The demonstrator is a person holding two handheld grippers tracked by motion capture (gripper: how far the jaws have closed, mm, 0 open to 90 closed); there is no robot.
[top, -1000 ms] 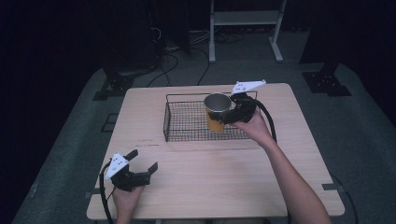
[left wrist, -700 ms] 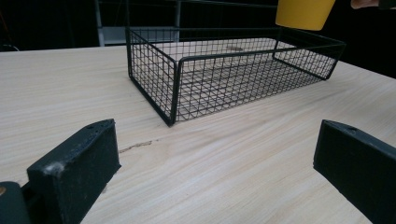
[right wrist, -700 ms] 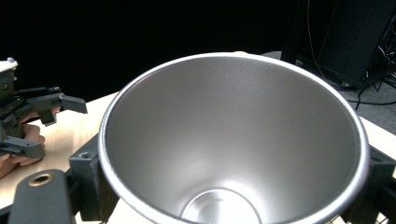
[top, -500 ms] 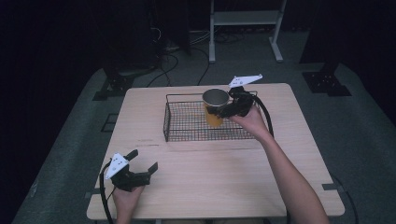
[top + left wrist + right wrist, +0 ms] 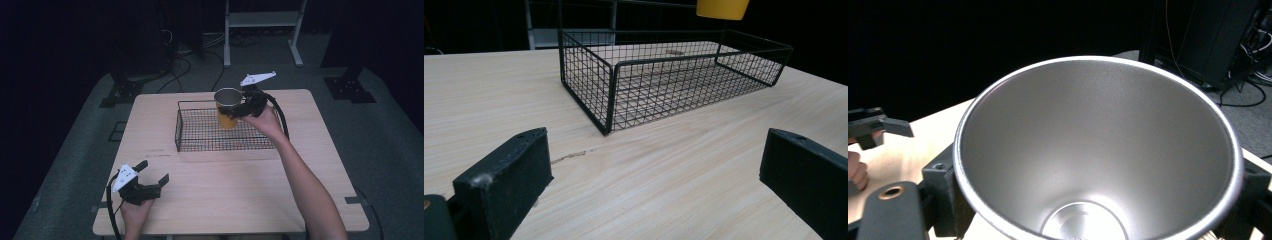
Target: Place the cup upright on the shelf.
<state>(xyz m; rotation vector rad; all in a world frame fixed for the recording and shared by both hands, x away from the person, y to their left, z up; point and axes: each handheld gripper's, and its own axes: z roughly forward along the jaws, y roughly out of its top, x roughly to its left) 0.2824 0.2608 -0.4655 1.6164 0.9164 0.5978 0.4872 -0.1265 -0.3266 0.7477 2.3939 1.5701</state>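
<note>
A cup (image 5: 226, 111), yellow outside and bare steel inside, hangs upright over the right part of the black wire basket (image 5: 200, 134). My right gripper (image 5: 239, 110) is shut on it from the right. In the right gripper view the cup's steel inside (image 5: 1098, 150) sits between the two jaws, one at each side of its wall. My left gripper (image 5: 154, 173) rests open near the table's front left corner, holding nothing. From the left gripper view I see the basket (image 5: 664, 75) ahead and the cup's yellow base (image 5: 722, 7) above its far end.
The light wooden table (image 5: 240, 200) has bare room in front of the basket and to its left. Beyond the far edge stand a white rack (image 5: 262, 20), dark stands and cables on the floor.
My right gripper has lifted the cup higher above the basket and carried it slightly to the left. The left gripper has stayed put.
</note>
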